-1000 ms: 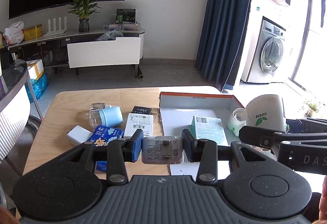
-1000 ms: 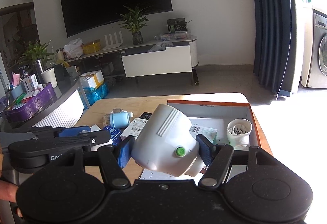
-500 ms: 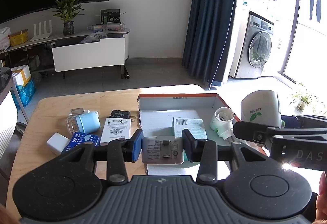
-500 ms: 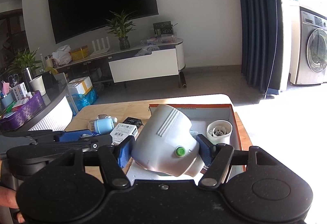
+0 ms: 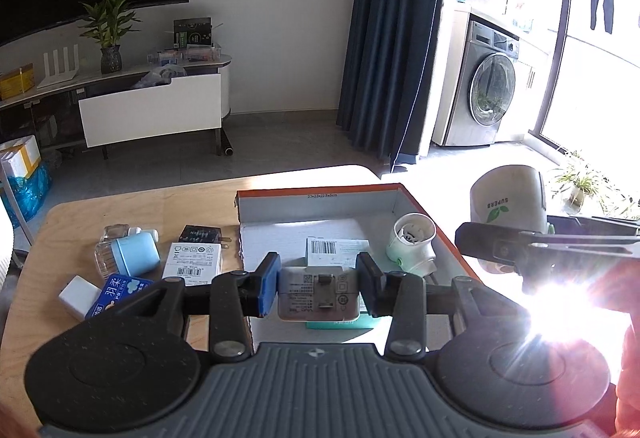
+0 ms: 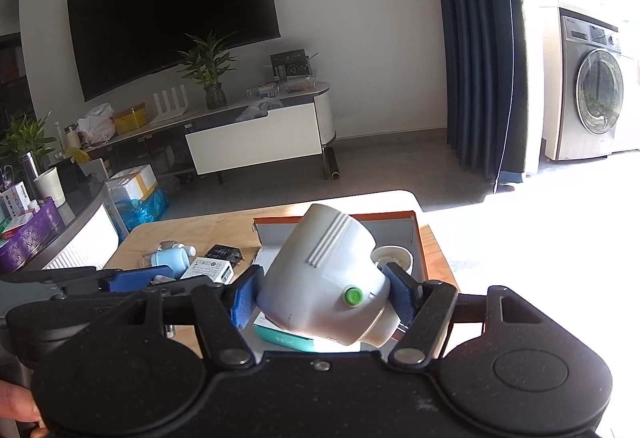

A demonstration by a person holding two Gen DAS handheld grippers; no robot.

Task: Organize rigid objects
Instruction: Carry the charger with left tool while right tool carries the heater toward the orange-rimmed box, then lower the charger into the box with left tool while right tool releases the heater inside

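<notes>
My left gripper [image 5: 318,288] is shut on a white plug-in charger [image 5: 318,292] and holds it over the near part of an open orange-rimmed box [image 5: 424,206]. In the box lie a teal-and-white carton [image 5: 336,250] and a small white round plug-in device [image 5: 412,242]. My right gripper [image 6: 324,298] is shut on a large white rounded device with a green button [image 6: 320,278]. It holds the device at the box's right side, as the left wrist view [image 5: 508,206] shows.
On the wooden table [image 5: 72,214] left of the box lie a blue-capped bottle [image 5: 128,252], a black adapter [image 5: 200,236], a white labelled box [image 5: 194,264], a blue packet [image 5: 120,292] and a small white cube [image 5: 78,296]. Sun glare washes out the right side.
Both grippers have moved to the right over the box with their objects still held. The loose items on the table have shifted left in both views.
</notes>
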